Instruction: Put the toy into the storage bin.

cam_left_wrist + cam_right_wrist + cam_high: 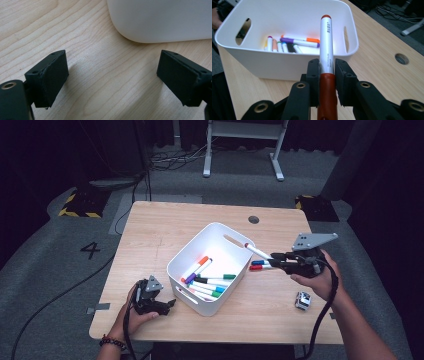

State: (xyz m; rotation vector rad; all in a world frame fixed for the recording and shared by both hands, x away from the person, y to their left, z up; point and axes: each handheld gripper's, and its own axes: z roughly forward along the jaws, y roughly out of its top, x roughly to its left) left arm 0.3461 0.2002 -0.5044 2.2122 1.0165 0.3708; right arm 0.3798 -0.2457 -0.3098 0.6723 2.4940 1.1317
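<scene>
A white bin (226, 236) with handle slots stands mid-table and holds several colour-capped markers (207, 284). My right gripper (274, 256) hovers just right of the bin, shut on a white marker with red ends (257, 251) that points toward the bin. In the right gripper view the marker (327, 50) stands between the pads (314, 72) with the bin (287, 17) behind it. A blue marker (259, 262) and a red marker (256, 267) lie on the table under that gripper. My left gripper (167, 304) rests on the table by the bin's near-left corner, open, with bare wood between its pads (53, 75).
A small grey-and-white cube (302, 300) sits on the table near my right forearm. A round cable hole (253, 219) is at the far edge of the wooden table (150, 235). The bin's wall (162, 20) lies just ahead of the left jaws.
</scene>
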